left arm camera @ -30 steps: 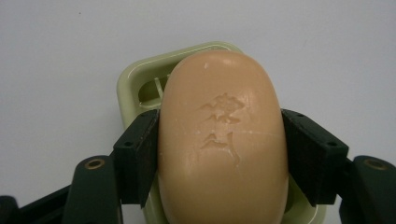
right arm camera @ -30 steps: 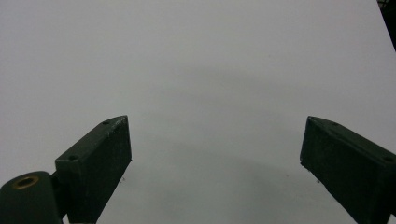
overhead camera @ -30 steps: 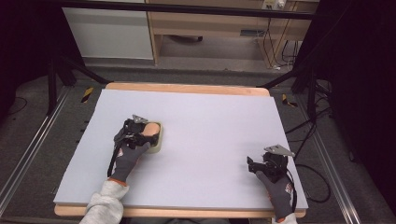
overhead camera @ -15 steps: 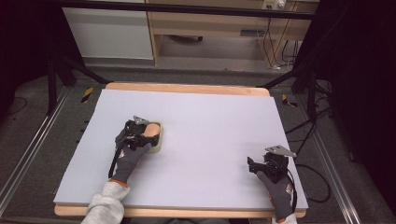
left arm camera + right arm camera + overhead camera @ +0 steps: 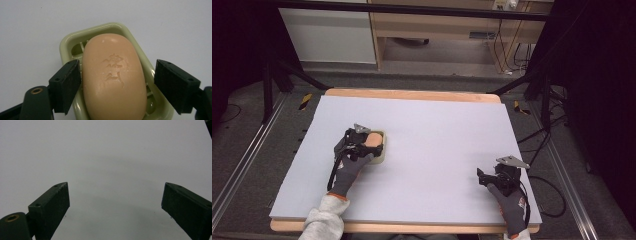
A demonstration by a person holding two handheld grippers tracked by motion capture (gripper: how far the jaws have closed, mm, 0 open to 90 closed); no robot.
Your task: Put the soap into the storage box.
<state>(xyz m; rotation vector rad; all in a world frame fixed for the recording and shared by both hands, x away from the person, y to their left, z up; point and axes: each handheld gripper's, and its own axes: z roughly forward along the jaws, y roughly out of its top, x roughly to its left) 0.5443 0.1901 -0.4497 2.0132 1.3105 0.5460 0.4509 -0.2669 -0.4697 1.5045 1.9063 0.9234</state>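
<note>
left gripper [image 5: 117,77]: jaws apart, straddling soap [image 5: 115,80] (in dish [image 5: 67,45]) | right gripper [image 5: 115,202]: wide, empty

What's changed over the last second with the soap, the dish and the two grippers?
Almost nothing. The left gripper still straddles the soap in its green dish, jaws open, one close against the soap, the other clear. The right gripper stays open over the bare table. Nothing taken hold of or released.
</note>
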